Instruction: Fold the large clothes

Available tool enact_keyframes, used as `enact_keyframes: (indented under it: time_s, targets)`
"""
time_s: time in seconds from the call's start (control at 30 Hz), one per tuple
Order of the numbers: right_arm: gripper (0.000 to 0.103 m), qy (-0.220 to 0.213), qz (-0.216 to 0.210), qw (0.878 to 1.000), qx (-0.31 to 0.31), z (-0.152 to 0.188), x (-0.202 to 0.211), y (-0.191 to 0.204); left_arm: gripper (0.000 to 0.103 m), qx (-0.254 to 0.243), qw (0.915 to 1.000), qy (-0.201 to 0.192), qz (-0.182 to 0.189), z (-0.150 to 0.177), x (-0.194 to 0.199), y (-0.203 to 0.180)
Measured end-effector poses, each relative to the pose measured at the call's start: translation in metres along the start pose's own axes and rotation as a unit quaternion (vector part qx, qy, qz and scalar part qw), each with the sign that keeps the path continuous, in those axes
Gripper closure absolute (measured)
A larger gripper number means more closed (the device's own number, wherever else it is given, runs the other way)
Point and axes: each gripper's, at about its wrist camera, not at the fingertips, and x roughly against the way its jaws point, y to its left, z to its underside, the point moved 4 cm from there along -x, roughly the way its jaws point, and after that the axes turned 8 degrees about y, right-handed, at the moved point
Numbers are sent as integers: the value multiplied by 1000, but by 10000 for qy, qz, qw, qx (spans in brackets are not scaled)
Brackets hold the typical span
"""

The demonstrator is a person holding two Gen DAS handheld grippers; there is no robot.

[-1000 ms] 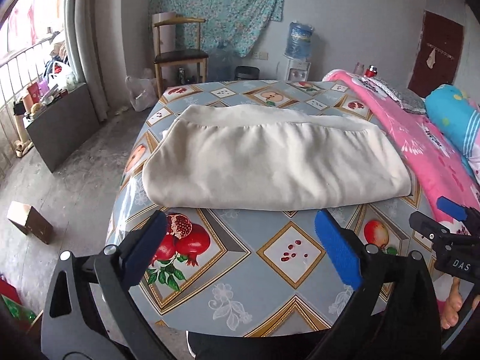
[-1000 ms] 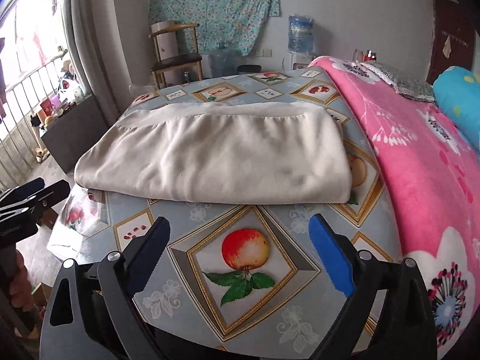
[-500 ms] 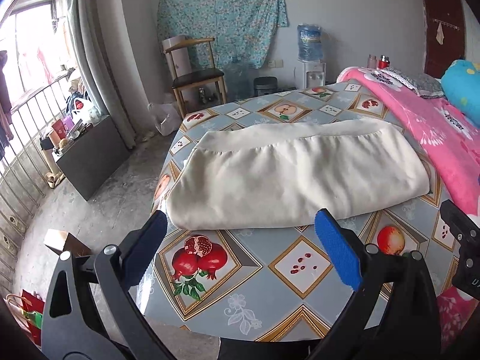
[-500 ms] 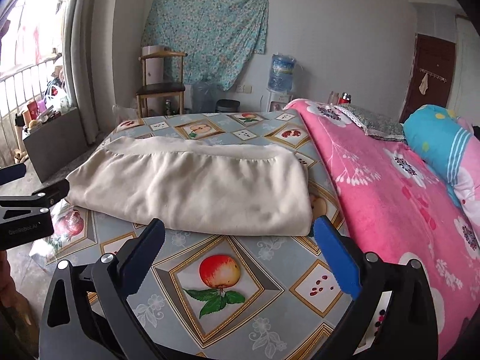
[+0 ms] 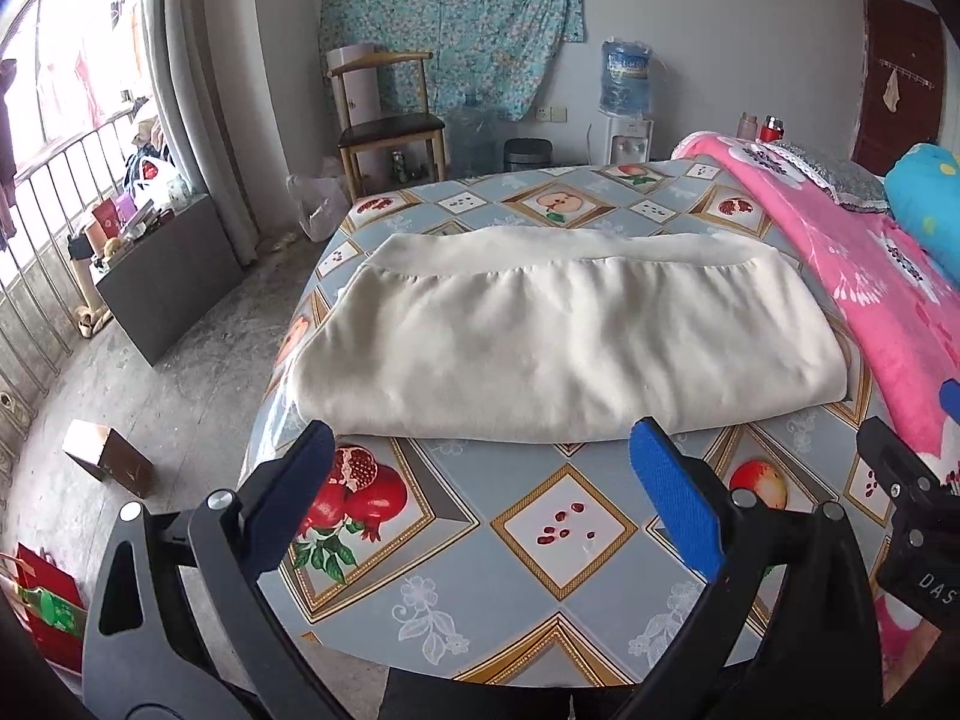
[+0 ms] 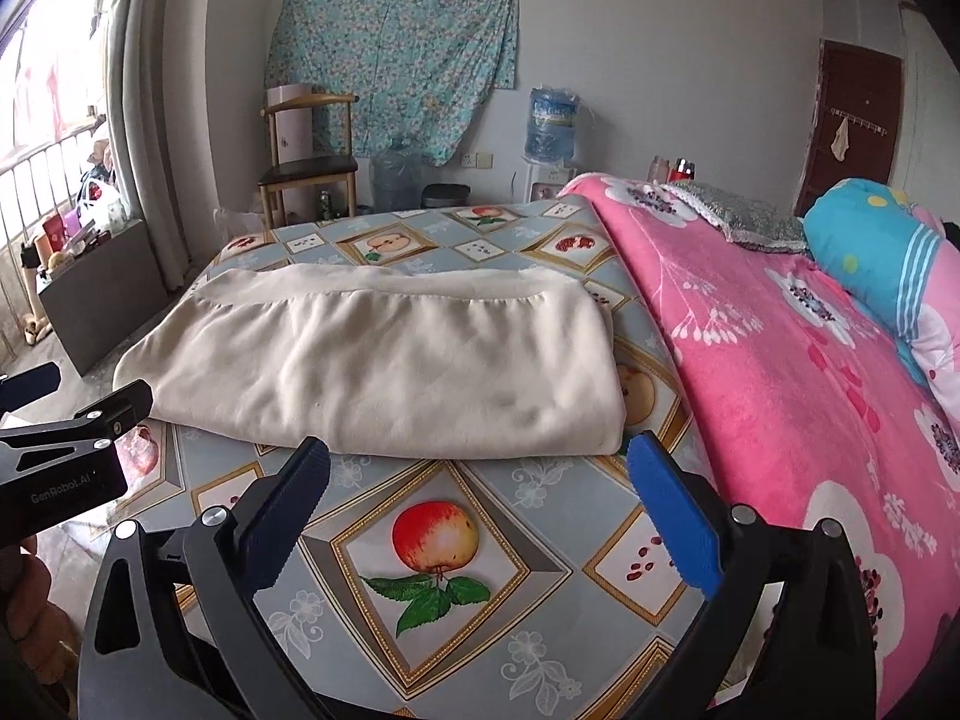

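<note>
A cream folded garment [image 5: 558, 330] lies flat across the table with the fruit-pattern cloth [image 5: 564, 534]; it also shows in the right wrist view [image 6: 384, 372]. My left gripper [image 5: 480, 462] is open and empty, held just short of the garment's near edge. My right gripper [image 6: 480, 468] is open and empty, near the garment's near right corner. The right gripper's body shows at the right edge of the left wrist view [image 5: 912, 516]; the left gripper's body shows at the left edge of the right wrist view [image 6: 66, 450].
A pink flowered blanket [image 6: 810, 390] covers the bed against the table's right side. A wooden chair [image 5: 390, 120] and a water dispenser [image 5: 624, 96] stand by the far wall. A dark cabinet [image 5: 162, 276] and a small box [image 5: 108, 462] are on the floor at the left.
Both grippers have moved a little nearer the garment and sit lower than half a second ago. The garment has not moved. Both stay open.
</note>
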Motion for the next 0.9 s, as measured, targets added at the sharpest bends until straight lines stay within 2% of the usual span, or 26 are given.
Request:
enact_keyframes:
  time_s: [0.2,0.4,0.9]
  targets:
    - [6,451,-4,9990,-77,10,-19,-5,8,55,9987,444,-238,6,-17,-3]
    - [6,830,-111,9965,-71,16,-34,-2,8,192,9973,651,-271,8,-25,0]
    - [6,882,-91,9961,7,12,-36,10,8,230,9969,742,-119,10,-33,6]
